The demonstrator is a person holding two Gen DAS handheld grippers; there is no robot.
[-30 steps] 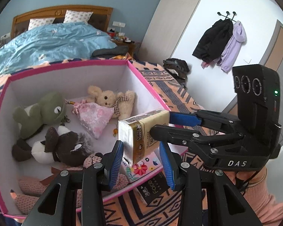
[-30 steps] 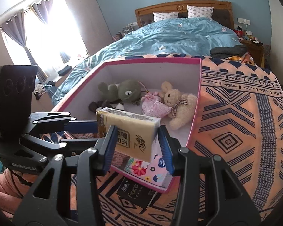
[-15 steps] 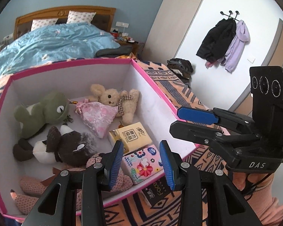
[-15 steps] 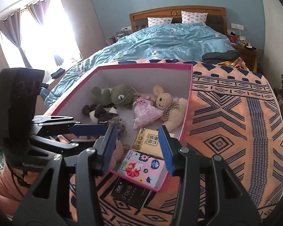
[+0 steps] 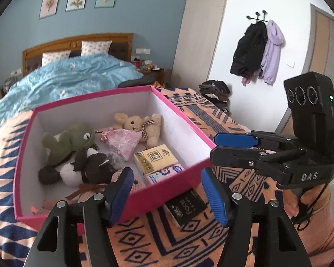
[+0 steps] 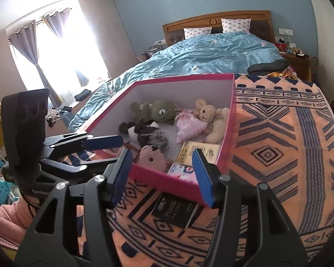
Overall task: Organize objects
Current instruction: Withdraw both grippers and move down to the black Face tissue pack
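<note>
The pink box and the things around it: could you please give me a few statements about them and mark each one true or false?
1. The yellow tissue pack lies inside the pink box. True.
2. The black packet lies inside the box. False: it lies on the patterned blanket, just outside the box's near wall.
3. The left gripper is shut on the tissue pack. False: its fingers are spread and hold nothing.
4. The right gripper is open and empty. True.
5. The green plush sits on the blanket beside the box. False: it is inside the box, next to the pink pouch.
</note>
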